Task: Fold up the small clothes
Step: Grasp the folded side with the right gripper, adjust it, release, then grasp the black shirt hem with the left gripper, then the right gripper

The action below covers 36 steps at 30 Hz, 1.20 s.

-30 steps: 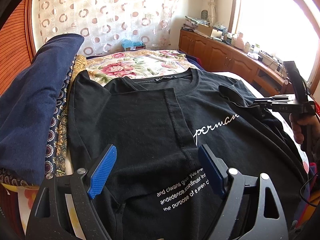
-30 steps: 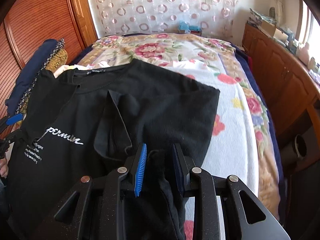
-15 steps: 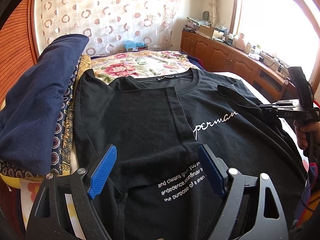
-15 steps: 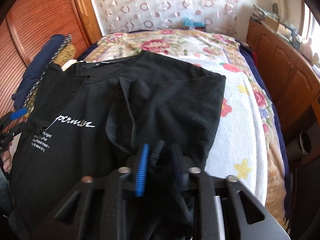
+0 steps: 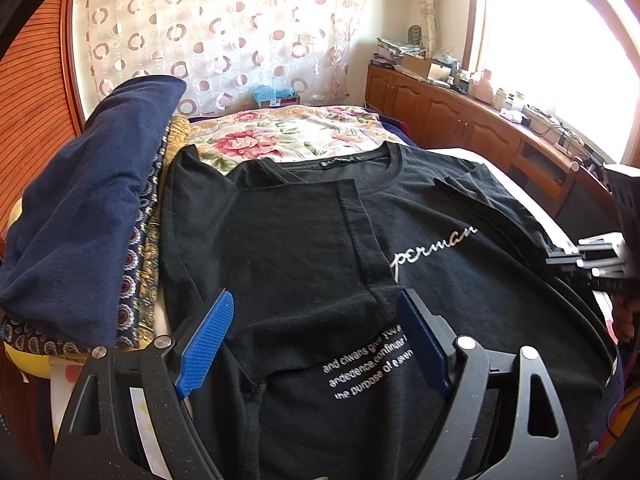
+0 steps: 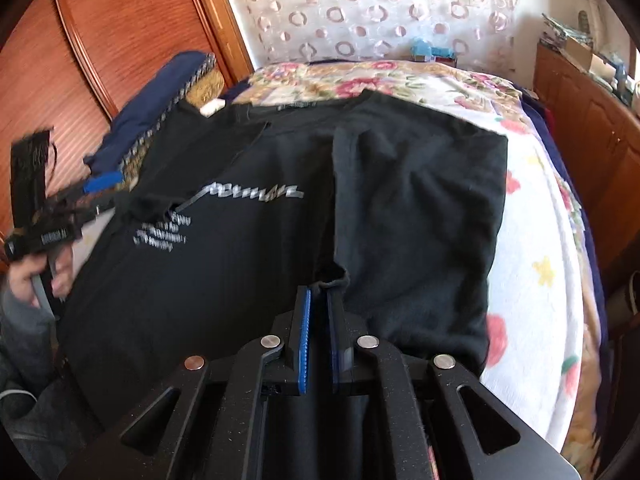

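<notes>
A black cotton T-shirt with white script lettering (image 5: 460, 280) lies spread on the bed with the floral cream cover (image 5: 296, 136), collar at the far end, its left side already turned in over the chest. The right gripper (image 6: 318, 312) is clenched on a bunched ridge of the shirt's right side near the hem, blue pads nearly together with fabric between them. The left gripper (image 5: 316, 344) hangs released above the folded left panel, jaws wide apart, holding nothing.

The likely trouble is the small bite: only a thin pinch of cloth sits between the right pads, so a quick pull towards the middle could slip it free and drop the flap crooked. With the left gripper pinning nothing, dragging the right side may also tug the whole shirt and undo the left fold. The stack of navy and paisley-patterned folded clothes (image 5: 92, 216) touches the shirt's left sleeve and could snag it.
</notes>
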Each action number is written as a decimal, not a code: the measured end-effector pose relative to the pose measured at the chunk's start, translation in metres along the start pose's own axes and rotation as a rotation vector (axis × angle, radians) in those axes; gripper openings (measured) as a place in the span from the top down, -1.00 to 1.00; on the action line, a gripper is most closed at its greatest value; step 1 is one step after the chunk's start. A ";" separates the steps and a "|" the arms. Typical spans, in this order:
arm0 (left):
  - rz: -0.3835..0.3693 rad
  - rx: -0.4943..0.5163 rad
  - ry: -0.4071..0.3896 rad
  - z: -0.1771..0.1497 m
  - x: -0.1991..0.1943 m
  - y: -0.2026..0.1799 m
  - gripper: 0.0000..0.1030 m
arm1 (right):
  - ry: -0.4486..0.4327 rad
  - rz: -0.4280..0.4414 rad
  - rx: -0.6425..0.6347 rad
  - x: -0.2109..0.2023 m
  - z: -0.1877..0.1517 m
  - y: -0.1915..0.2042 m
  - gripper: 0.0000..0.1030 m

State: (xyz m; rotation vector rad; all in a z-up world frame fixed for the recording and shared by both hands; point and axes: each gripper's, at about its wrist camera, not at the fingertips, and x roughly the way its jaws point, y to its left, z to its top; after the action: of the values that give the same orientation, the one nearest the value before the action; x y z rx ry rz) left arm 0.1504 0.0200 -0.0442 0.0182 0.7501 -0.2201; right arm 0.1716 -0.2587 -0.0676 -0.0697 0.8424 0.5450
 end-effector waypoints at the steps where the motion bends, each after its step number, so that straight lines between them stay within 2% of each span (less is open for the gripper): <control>1: 0.005 -0.002 -0.001 0.001 0.001 0.001 -0.64 | 0.003 0.002 -0.006 0.001 -0.003 0.001 0.73; 4: 0.024 -0.007 -0.004 0.006 0.001 0.008 -0.64 | 0.014 0.020 0.005 0.002 -0.003 0.002 0.63; 11: 0.052 -0.011 -0.024 0.025 -0.002 0.027 -0.64 | -0.043 -0.028 -0.023 -0.007 0.011 0.002 0.59; 17: 0.072 0.018 -0.015 0.056 0.007 0.049 -0.62 | -0.093 -0.114 -0.033 -0.005 0.030 -0.014 0.29; 24: 0.128 0.056 0.042 0.093 0.032 0.069 -0.27 | -0.125 -0.248 -0.005 0.016 0.055 -0.041 0.28; 26: 0.145 0.068 0.063 0.101 0.040 0.072 -0.25 | -0.127 -0.268 0.011 0.025 0.063 -0.048 0.28; 27: 0.148 0.073 0.076 0.103 0.044 0.073 -0.02 | -0.127 -0.271 0.014 0.029 0.064 -0.049 0.28; 31: 0.171 0.095 0.137 0.111 0.063 0.079 0.24 | -0.116 -0.275 0.022 0.042 0.068 -0.053 0.28; 36: 0.204 0.111 0.215 0.117 0.088 0.083 0.24 | -0.106 -0.272 0.021 0.051 0.066 -0.053 0.28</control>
State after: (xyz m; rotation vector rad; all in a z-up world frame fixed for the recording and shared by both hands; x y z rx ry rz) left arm 0.3086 0.0734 -0.0233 0.2254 0.9428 -0.0653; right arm 0.2706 -0.2648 -0.0683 -0.1328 0.7208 0.2809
